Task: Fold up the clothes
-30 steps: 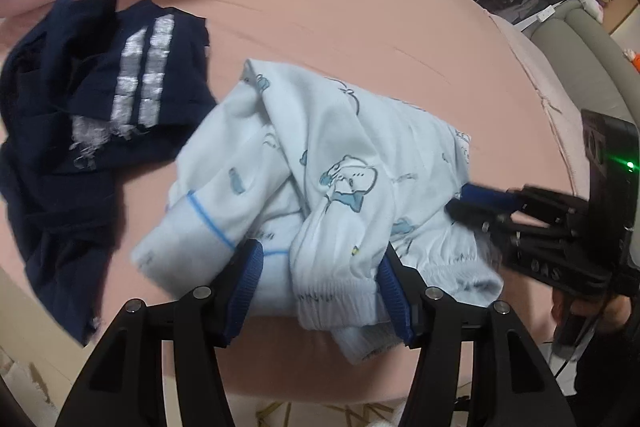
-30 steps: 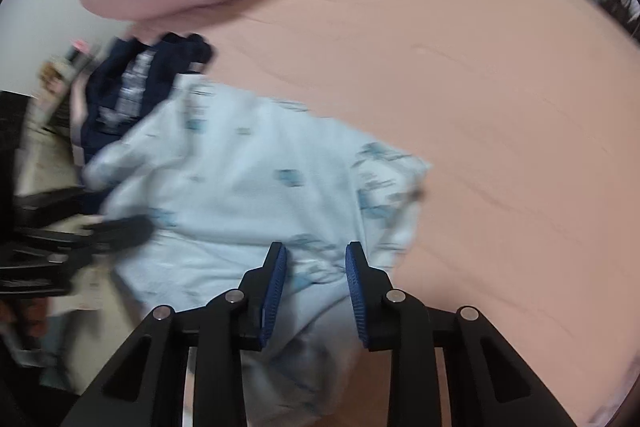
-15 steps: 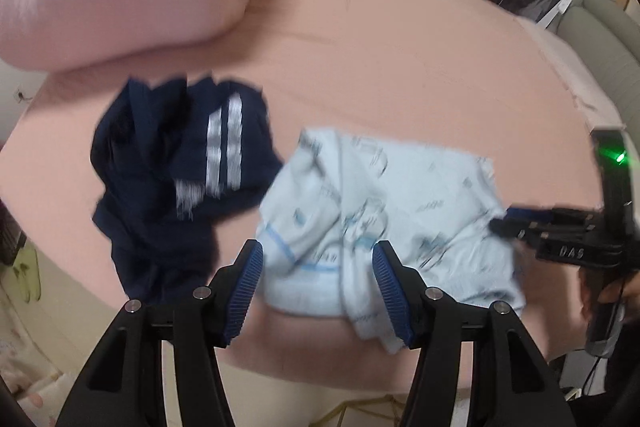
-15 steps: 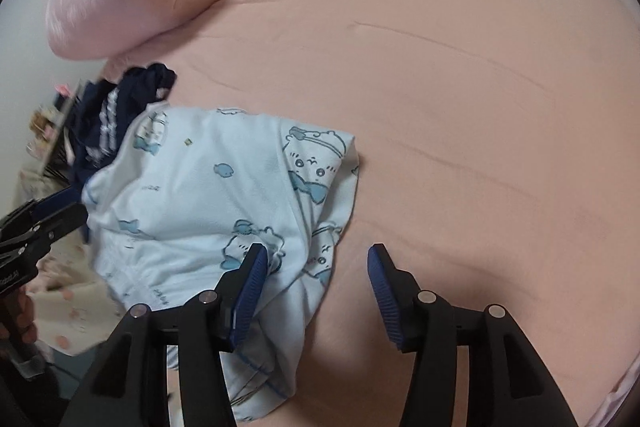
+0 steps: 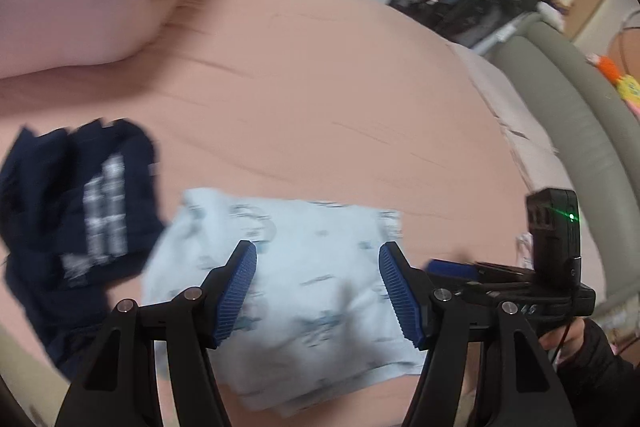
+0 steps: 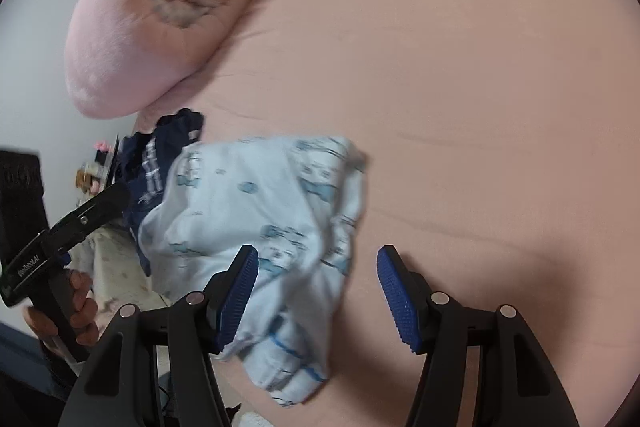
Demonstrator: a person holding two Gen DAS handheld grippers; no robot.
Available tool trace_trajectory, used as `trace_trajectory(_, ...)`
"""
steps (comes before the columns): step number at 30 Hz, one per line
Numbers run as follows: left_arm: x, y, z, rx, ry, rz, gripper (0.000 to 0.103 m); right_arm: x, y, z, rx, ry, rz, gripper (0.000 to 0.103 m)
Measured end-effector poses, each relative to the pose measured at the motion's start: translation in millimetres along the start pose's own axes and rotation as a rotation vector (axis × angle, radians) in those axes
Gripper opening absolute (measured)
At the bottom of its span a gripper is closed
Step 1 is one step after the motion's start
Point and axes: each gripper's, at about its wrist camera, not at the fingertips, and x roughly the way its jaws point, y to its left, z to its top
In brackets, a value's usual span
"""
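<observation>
Left wrist: fingers [image 5: 244, 279] wide, empty.

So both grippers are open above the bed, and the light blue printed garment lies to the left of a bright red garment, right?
Not quite: the neighbouring garment is navy, not red, and the left wrist view shows it lying to the left of the light blue printed garment. Both the left gripper and right gripper are indeed open above the bed.

My left gripper [image 5: 318, 285] let go of the pale blue pyjamas [image 5: 304, 291] and pulled back, jaws wide. My right gripper [image 6: 318, 287] opened too; pyjamas now lie folded flatter
</observation>
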Motion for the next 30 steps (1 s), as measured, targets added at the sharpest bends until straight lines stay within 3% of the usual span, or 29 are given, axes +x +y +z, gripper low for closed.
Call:
trace_trajectory(3,20.4,-11.0,0.9,0.067,0.017,0.101,0.062,0.4,10.7,3.4,-0.042,-0.003,-0.034,0.061)
trace_trajectory(7,46.9,-9.6,-8.5,0.172,0.058,0.352,0.062,0.9,24.9,7.9,-0.099,-0.007,-0.079,0.061)
trace_trajectory(10,58.0,9.1,-18.7,0.18,0.111,0.438,0.062,6.2,18.8,6.0,-0.09,0.013,-0.088,0.061)
trace_trajectory(14,54.1,40.1,-24.2,0.059,0.133,0.313,0.063,11.0,1.8,2.3,-0.043,0.028,-0.051,0.062)
trace_trajectory(25,35.9,74.9,-19.9,-0.153,0.156,0.076,0.063,6.6,-73.2,-7.1,0.381,0.049,0.423,0.068)
trace_trajectory(30,12.4,86.7,-19.6,-0.227,0.114,0.027,0.063,4.3,-72.6,-10.1,0.381,0.064,0.432,0.068)
